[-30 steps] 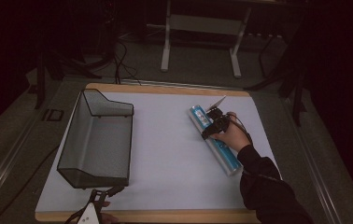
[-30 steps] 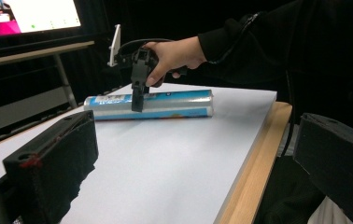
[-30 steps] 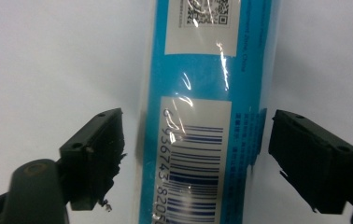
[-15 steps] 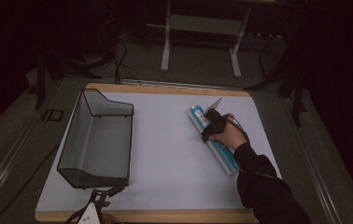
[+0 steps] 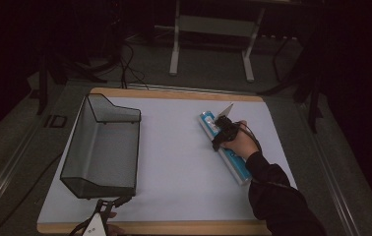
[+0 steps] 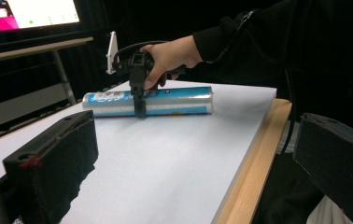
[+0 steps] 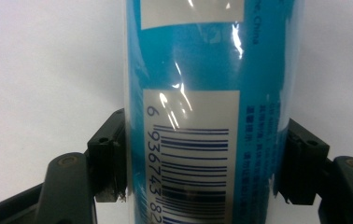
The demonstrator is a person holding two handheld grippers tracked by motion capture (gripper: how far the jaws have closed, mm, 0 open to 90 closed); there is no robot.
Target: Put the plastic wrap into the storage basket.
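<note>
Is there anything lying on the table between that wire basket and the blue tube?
Nothing. In the high view, the stretch between the wire basket and the blue tube is bare white table surface.

Right gripper [image 5: 219, 136] is sitting over the far part of the tube [image 5: 233, 162], one jaw on either side; the tube is lying on the table [image 5: 174, 162]. Well to its left the wire basket [image 5: 103, 147] is standing, with the left gripper [image 5: 106, 209] just before the basket's near end.

White table surface [image 5: 174, 162] with wooden edge, lit monitor [image 6: 30, 14] behind, metal stand legs [image 5: 211, 44] on floor
</note>
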